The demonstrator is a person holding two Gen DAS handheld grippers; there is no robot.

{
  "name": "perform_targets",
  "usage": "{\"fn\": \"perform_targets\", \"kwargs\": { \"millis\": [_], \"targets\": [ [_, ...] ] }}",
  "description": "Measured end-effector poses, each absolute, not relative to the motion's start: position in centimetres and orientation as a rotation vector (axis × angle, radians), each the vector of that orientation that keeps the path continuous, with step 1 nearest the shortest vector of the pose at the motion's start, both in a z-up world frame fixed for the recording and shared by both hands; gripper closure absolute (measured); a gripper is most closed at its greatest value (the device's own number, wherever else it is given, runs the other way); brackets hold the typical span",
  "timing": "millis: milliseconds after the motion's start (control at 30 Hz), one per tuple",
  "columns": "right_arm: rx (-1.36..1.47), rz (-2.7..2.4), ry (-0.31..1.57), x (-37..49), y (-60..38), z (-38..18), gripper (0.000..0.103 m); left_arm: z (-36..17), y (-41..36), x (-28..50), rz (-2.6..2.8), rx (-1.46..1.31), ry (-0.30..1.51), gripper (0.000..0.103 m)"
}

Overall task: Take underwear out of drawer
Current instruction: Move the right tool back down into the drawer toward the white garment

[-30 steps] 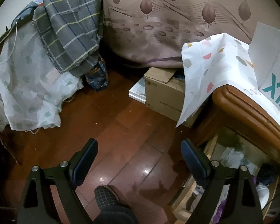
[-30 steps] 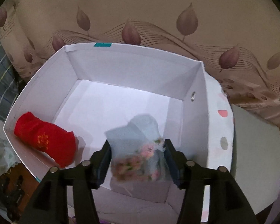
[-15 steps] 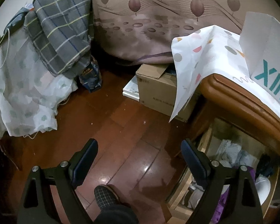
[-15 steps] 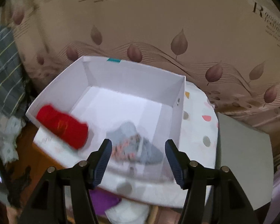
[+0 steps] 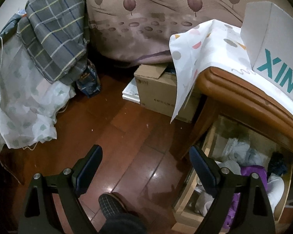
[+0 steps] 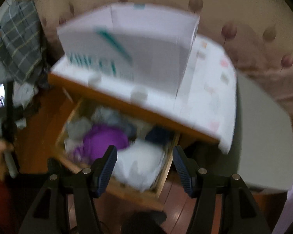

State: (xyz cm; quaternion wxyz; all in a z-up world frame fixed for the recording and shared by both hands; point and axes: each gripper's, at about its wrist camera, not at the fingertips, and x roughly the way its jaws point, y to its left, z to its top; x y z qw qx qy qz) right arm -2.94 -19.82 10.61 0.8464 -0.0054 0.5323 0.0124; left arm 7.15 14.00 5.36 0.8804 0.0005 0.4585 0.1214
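Right tongs (image 6: 144, 163) over open drawer (image 6: 164, 167), both empty.
Underwear (image 6: 105, 138) (purple, white, grey, blurred) heaped in drawer beneath surface (image 6: 138, 109) carrying white box (image 6: 146, 58). Right tongs spread apart, gripping nothing. Left tongs (image 5: 146, 161) wide apart above floor (image 5: 107, 124), beside drawer, holding nothing.

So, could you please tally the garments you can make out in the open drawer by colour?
Purple garment: 1
White garment: 1
Dark navy garment: 1
Pale grey garments: 2 or so, bunched together and hard to separate
Total: about 5 in the drawer
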Motion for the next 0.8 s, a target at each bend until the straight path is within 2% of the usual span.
{"fn": "perform_targets", "kwargs": {
  "millis": [167,367,567,800],
  "targets": [
    [0.094,-0.009,1.263,-2.1,-19.6,4.7,0.039,5.3,13.9,7.2,0.246,-0.001,0.957,0.014],
    [0.226,-0.169,1.321,0.2,-19.0,-0.4,0.034,5.2,14.4,7.4,0.237,-0.007,0.971,0.014],
    [0.392,-0.316,1.290,1.7,-19.0,-3.1,0.030,4.9,14.7,7.6,0.229,-0.033,0.986,0.014],
    [0.403,-0.423,1.330,3.8,-18.2,-6.2,0.028,4.6,14.8,7.7,0.214,-0.052,1.000,0.014]
  ]
}}
